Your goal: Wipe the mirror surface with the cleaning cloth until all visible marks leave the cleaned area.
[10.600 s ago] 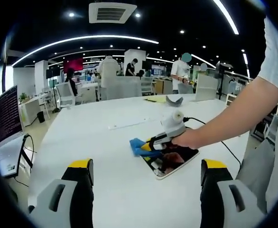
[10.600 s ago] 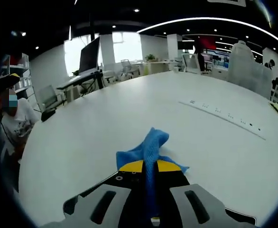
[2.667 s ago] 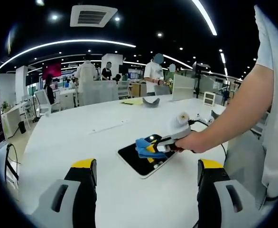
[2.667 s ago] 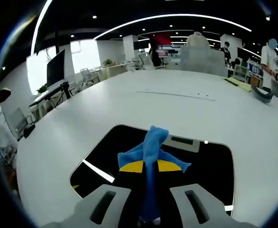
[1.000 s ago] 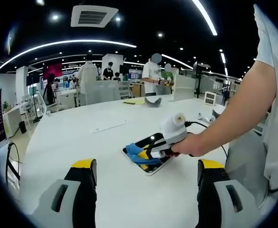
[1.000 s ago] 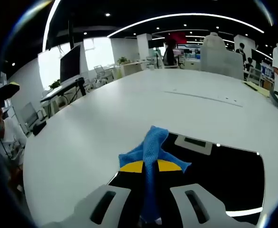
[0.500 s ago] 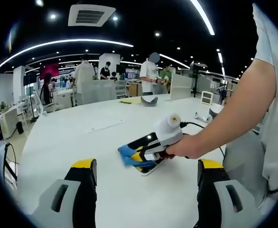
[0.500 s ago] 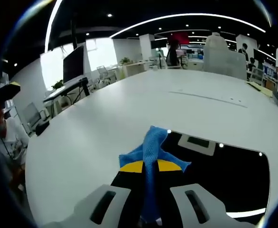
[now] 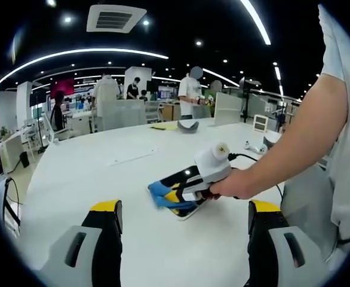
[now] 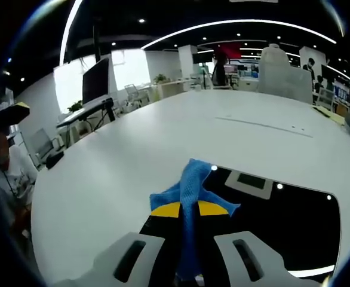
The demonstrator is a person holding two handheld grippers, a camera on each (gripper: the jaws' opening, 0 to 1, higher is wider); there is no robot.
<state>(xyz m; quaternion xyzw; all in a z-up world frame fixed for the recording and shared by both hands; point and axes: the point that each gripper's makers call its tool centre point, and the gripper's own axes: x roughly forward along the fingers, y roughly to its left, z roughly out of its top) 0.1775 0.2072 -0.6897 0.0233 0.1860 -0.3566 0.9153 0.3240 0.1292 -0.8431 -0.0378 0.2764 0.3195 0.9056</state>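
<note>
A flat dark mirror point(image 10: 282, 206) lies on the white table point(image 10: 133, 155), reflecting the ceiling lights. My right gripper point(image 10: 190, 209) is shut on a blue cleaning cloth point(image 10: 190, 179), which rests at the mirror's left edge. In the left gripper view the right gripper point(image 9: 184, 191), held by a person's hand point(image 9: 232, 185), presses the blue cloth point(image 9: 162, 192) onto the mirror point(image 9: 187, 209) at mid table. My left gripper point(image 9: 184, 218) hovers open above the table's near side, well short of the mirror, with nothing between its fingers.
A cable point(image 9: 243, 156) runs from the right gripper across the table. A strip of sockets point(image 10: 264, 124) lies further out. A grey object point(image 9: 187, 125) and yellow papers point(image 9: 163, 127) sit at the far edge. People stand beyond the table. A monitor point(image 10: 96, 79) stands at left.
The right gripper has dragged the cloth across the mirror to its left edge over the last seconds; in the last half second almost nothing has moved. The left gripper has stayed open.
</note>
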